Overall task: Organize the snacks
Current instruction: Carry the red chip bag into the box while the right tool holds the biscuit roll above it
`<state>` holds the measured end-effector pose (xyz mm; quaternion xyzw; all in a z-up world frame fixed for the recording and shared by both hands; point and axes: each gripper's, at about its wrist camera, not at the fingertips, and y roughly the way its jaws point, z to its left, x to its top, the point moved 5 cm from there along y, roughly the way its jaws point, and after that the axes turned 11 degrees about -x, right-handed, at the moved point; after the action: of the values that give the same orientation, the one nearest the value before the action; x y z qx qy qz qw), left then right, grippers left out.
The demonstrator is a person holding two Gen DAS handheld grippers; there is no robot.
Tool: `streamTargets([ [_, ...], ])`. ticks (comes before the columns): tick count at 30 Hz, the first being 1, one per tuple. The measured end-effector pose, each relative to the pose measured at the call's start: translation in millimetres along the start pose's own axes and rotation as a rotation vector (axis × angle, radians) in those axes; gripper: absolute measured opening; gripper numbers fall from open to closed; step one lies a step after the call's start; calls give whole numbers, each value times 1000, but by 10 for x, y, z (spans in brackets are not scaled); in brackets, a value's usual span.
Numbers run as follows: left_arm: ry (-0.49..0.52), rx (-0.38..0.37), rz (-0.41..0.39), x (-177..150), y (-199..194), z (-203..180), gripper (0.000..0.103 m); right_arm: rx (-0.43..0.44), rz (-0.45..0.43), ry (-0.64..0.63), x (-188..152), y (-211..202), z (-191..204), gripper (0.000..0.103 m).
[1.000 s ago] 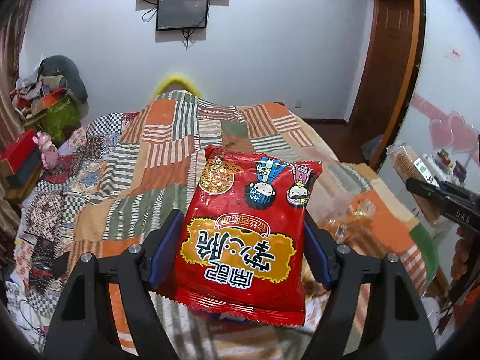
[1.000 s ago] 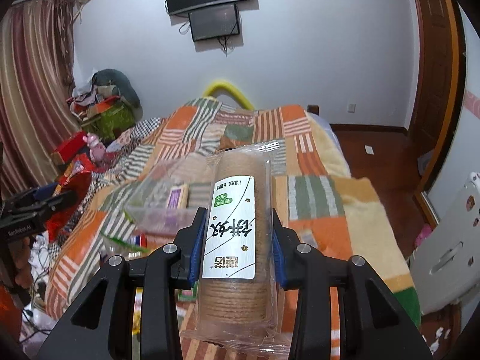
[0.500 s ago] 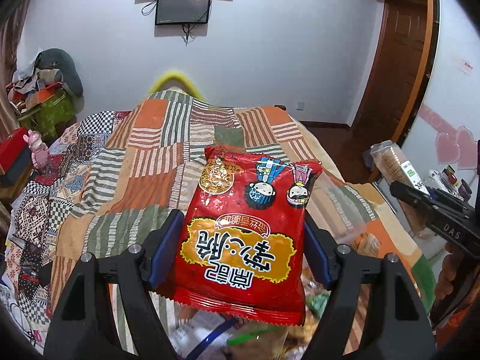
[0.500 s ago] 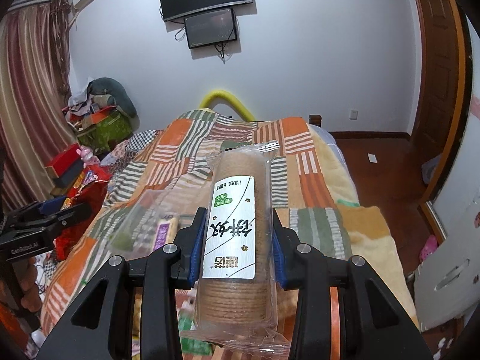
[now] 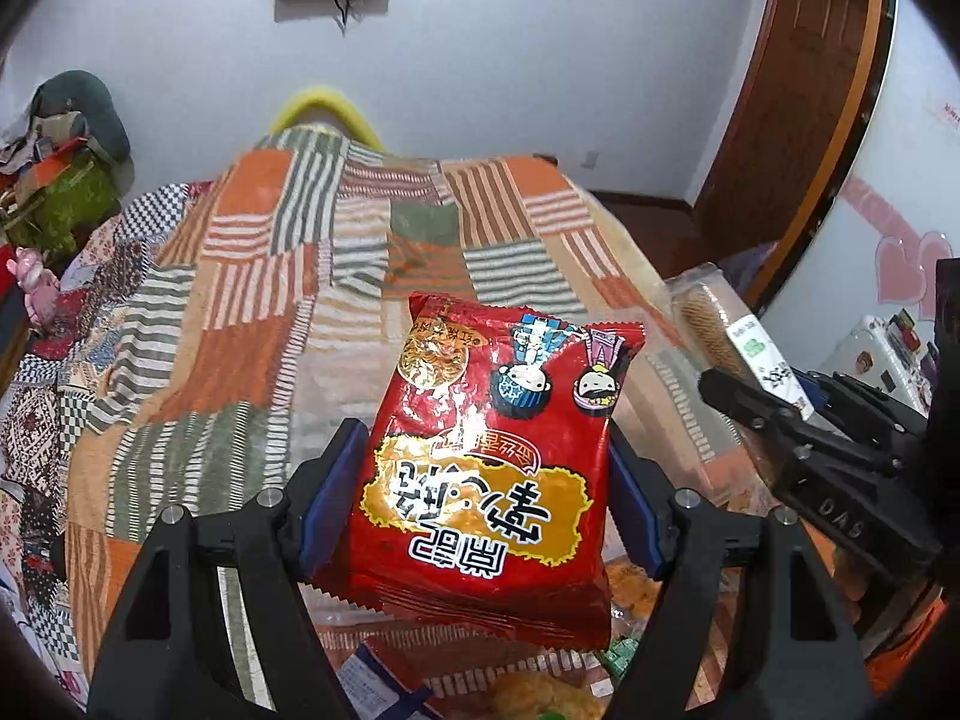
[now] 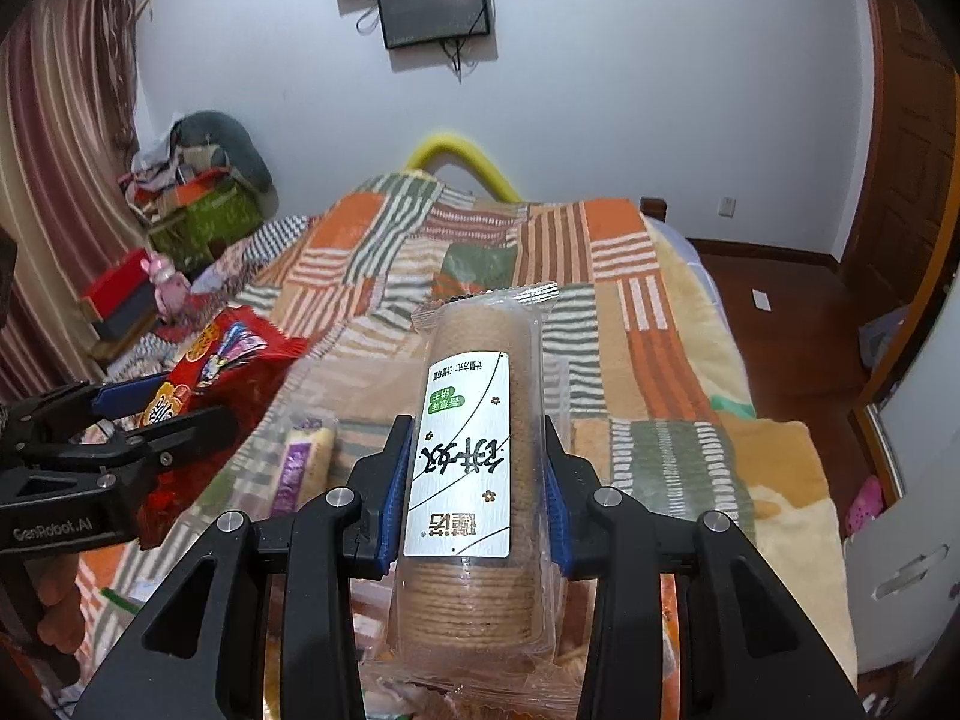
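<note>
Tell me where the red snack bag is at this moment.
The red snack bag is clamped in the left tongs, held above the patchwork blanket; in the right wrist view it appears at far left.

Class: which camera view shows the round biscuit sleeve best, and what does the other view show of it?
The right wrist view: the biscuit sleeve fills the centre, label readable, between the right gripper fingers. The left wrist view shows only its end at the right edge.

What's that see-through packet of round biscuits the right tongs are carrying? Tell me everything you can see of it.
The biscuit packet is a long clear plastic sleeve holding one stack of thin, round, tan biscuits. A white label with a green patch and dark Chinese characters runs along its top. Its far end is crimped shut. The right tongs pinch it at mid-length between blue pads, holding it lengthwise, pointing away, above the patchwork blanket. It looks unopened.
</note>
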<state>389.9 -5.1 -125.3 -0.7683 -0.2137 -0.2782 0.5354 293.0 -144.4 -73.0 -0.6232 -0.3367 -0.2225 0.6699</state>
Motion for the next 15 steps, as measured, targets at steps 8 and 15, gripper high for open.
streamTargets([
  [8,-4,31,34,11,256,0,75,0,63,-40,-38,265,82,34],
  [15,-2,31,70,-14,377,25,75,-3,94,-35,-82,360,57,34],
])
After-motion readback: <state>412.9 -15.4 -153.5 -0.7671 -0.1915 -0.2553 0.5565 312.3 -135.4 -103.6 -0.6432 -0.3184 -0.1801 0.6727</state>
